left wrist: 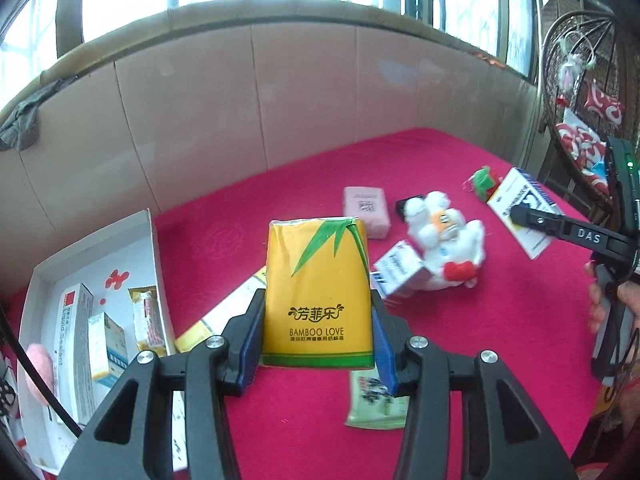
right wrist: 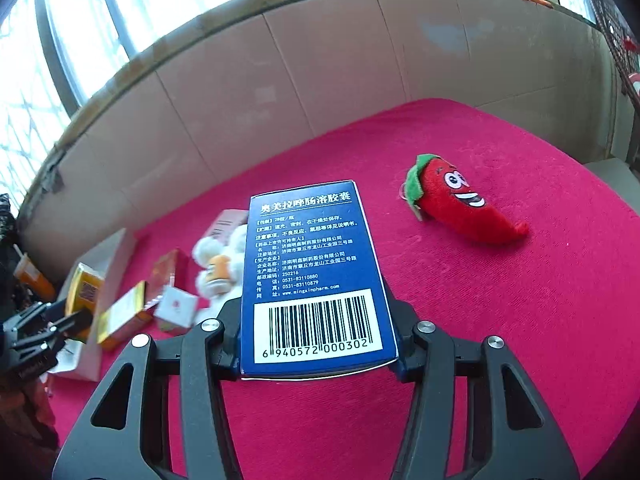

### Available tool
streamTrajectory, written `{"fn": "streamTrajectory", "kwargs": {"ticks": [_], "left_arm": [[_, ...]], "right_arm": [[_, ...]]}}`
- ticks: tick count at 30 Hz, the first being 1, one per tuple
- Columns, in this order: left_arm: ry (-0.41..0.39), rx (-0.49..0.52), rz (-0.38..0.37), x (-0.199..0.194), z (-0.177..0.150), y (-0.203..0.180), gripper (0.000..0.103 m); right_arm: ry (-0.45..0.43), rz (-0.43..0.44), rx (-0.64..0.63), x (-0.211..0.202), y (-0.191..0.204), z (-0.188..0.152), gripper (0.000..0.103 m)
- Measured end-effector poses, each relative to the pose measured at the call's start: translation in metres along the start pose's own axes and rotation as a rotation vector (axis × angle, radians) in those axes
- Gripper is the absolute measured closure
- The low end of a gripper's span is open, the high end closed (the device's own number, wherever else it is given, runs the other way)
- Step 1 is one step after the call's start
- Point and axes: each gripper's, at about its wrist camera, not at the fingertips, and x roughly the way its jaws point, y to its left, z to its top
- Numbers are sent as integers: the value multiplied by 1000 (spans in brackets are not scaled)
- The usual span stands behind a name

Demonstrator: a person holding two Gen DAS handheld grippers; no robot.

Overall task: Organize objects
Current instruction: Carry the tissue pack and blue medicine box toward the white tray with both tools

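Fingers — left gripper (left wrist: 318, 318) clamps yellow tissue pack (left wrist: 318, 292) | right gripper (right wrist: 316, 334) clamps blue barcoded box (right wrist: 316, 276)

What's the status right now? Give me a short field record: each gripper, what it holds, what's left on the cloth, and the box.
left gripper: shut on yellow tissue pack, lifted off the cloth
right gripper: shut on blue medicine box, barcode side up
red cloth: covers the work surface
still loose: white plush toy, pink pack, red chili plush
white tray box: at the left edge, already holding several small cartons
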Motion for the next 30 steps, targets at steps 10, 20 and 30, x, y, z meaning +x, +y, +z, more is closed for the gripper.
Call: {"fn": "streamTrajectory", "kwargs": {"ticks": [10, 20, 30], "left_arm": [[-80, -45, 9, -36, -7, -4, 56], [-136, -140, 19, -61, -25, 21, 55], [-181, -195, 37, -79, -33, 39, 55]], "right_arm": [[-19, 56, -28, -23, 29, -4, 51], [3, 88, -45, -23, 55, -7, 51], [-10, 98, -85, -27, 80, -9, 51]]}}
